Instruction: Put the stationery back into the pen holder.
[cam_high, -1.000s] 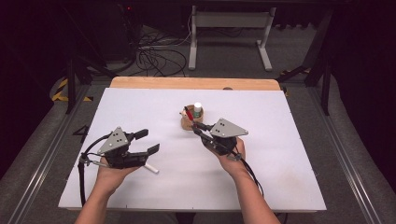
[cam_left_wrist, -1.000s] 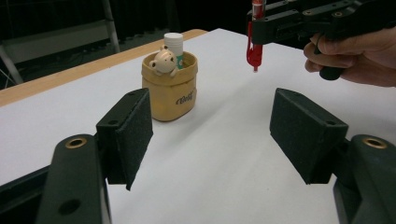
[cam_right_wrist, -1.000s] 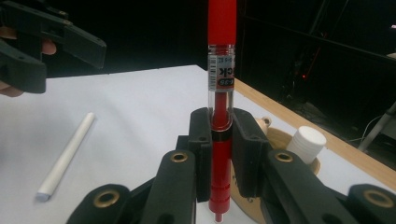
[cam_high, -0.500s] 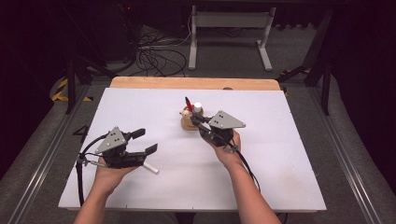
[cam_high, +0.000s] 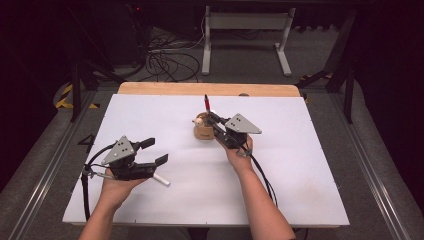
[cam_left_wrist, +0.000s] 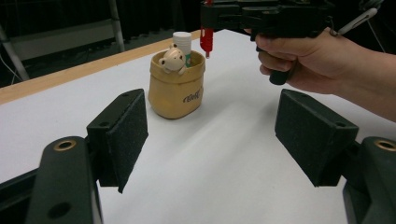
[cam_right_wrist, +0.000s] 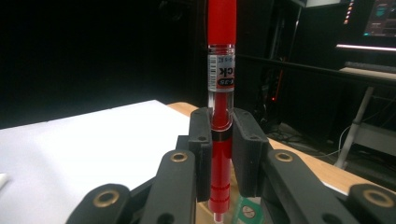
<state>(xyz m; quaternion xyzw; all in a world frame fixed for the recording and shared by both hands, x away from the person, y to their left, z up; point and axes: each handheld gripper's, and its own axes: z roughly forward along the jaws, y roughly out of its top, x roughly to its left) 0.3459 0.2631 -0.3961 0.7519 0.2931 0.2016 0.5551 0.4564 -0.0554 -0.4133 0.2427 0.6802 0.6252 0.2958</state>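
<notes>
Red pen clamped upright in your right gripper (cam_high: 214, 119), above the pouch.

Your right jaws pinch the red pen (cam_right_wrist: 220, 112) at mid-barrel, its tip just over the tan bear pouch (cam_left_wrist: 177, 84), which holds a white-capped item, possibly a glue stick. Your left gripper (cam_high: 152, 151) rests apart, jaws wide and empty, beside a small white stick (cam_high: 161, 180) on the white table (cam_high: 300, 165).

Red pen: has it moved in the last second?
Yes. The right gripper has lifted the red pen upward, out of the tan pot, which stays in place; the pen now stands well above the pot's rim.
</notes>
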